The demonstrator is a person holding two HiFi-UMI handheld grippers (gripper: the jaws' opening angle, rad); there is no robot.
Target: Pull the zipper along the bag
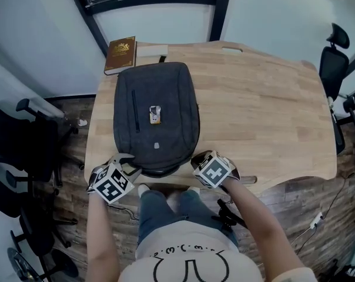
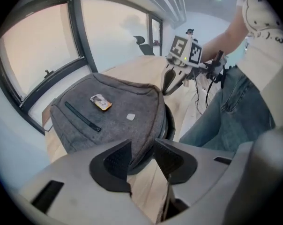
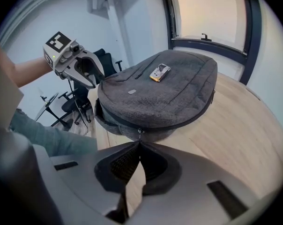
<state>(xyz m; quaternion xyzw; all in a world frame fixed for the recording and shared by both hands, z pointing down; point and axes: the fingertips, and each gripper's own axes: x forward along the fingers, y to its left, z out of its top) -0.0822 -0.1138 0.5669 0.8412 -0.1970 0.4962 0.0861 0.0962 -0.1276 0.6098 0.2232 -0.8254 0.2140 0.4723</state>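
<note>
In the head view, a grey backpack [image 1: 157, 119] is lying flat on the left part of a wooden table [image 1: 265, 110], its bottom reaching the near edge. Wide bare wood is stretching to the right of it. A brown book [image 1: 120, 54] is sitting at the far left corner, just beyond the bag. The left gripper [image 1: 126, 164] is meeting the bag's near-left corner and the right gripper [image 1: 198, 157] its near-right rim. Office chairs [image 1: 24, 134] are standing off the table's left side.

In the left gripper view, the left gripper [image 2: 142, 149] is pinching the backpack [image 2: 118, 111] rim, jaws narrow with fabric filling the gap. A small card [image 2: 100, 102] is lying on top.

In the right gripper view, the right gripper [image 3: 139, 146] is clamping the zipper pull [image 3: 139, 135], jaw tips together, at the near rim of the backpack [image 3: 165, 93]. The bag's contents are not showing.
</note>
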